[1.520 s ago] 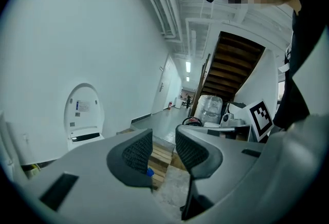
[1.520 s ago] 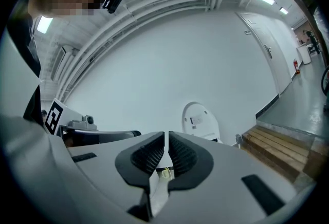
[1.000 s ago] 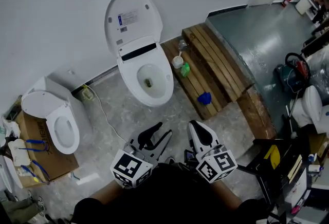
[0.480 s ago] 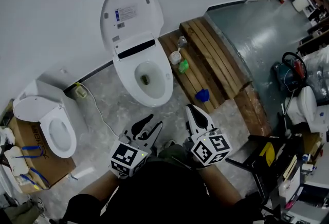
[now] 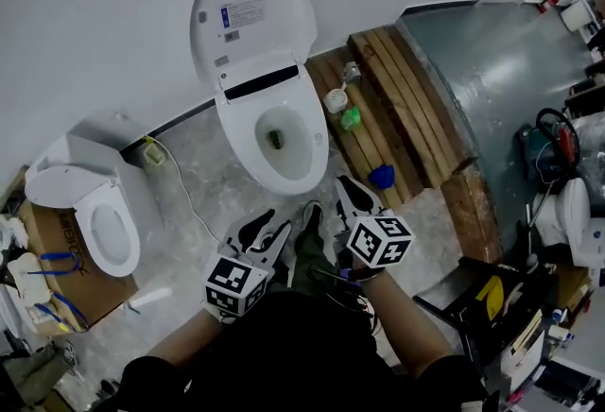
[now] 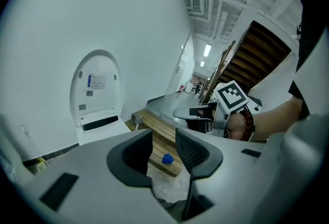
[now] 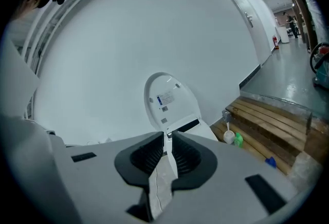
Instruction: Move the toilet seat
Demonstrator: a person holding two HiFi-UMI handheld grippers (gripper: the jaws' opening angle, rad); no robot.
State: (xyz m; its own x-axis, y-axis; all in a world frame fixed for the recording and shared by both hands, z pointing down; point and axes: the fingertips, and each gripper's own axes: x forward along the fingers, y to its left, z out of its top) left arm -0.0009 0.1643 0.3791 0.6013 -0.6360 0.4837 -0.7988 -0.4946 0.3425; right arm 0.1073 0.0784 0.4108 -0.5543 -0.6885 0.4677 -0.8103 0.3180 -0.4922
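A white toilet [image 5: 274, 141] stands against the wall with its lid [image 5: 250, 18] raised upright behind the open bowl. In the head view both grippers hang in front of the bowl's near rim, apart from it. My left gripper [image 5: 265, 229] is open with nothing between its black fingers. My right gripper [image 5: 342, 185] is shut and empty, just right of the bowl's front. The left gripper view shows the raised lid [image 6: 97, 84] beyond the open left gripper [image 6: 163, 148]. In the right gripper view the lid [image 7: 169, 97] stands straight ahead of the shut right gripper [image 7: 167, 153].
A wooden pallet [image 5: 397, 112] lies right of the toilet with a brush holder [image 5: 335, 100], a green bottle [image 5: 351, 118] and a blue object [image 5: 381, 177] on it. A second toilet [image 5: 95, 221] and a cardboard box [image 5: 52, 268] stand at left. Clutter fills the right edge.
Both grippers have come closer to the bowl's front, the right one more. The person's shoes now show between them. The jaws look unchanged.
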